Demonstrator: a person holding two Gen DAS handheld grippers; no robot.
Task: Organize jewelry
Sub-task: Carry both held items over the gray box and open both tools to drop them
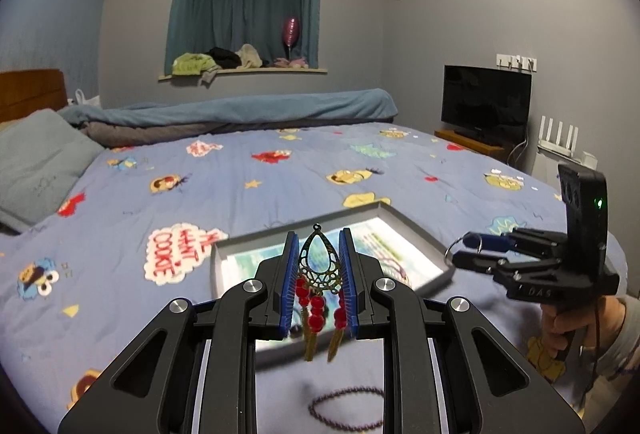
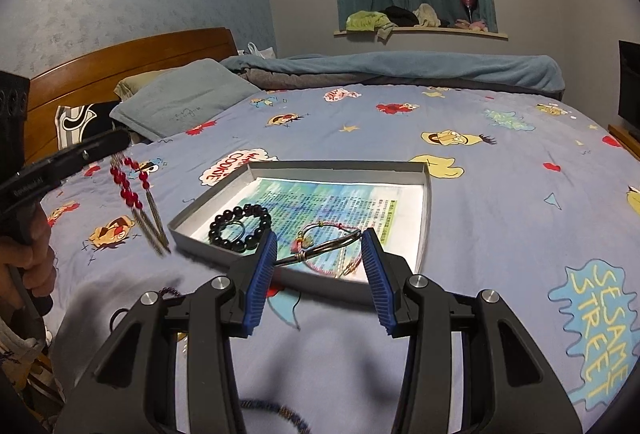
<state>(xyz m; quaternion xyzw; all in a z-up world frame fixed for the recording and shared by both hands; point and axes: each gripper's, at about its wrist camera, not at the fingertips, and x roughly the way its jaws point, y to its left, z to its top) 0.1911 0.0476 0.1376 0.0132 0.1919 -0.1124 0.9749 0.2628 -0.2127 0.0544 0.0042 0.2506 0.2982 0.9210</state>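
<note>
Left tongs [image 1: 319,276] pinch the light, dangly filigree earring [image 1: 319,266] by its stiff frame above the tray [image 2: 427,209], beads swinging freely, while right tongs [image 2: 319,278] gape wide around a wire bangle [image 2: 320,248].

Relative to the grey tray [image 2: 427,193] on the bedspread: one tray only. Inside it lie three pieces of jewelry: one black bead bracelet [image 2: 240,226] at its near left corner, one thin pink cord bracelet [image 2: 320,230] to the right of that, and one metal bangle [image 2: 320,254] across the near edge. Outside it, one red-beaded earring [image 1: 318,286] hangs above its left side, and one dark braided loop [image 1: 346,404] lies on the cover in front of its near edge. Two grippers stand on the near side: one left gripper [image 1: 319,290], one right gripper [image 2: 320,278]. Behind the tray, one grey pillow [image 2: 184,97], one television [image 1: 486,105] off to its far right
</note>
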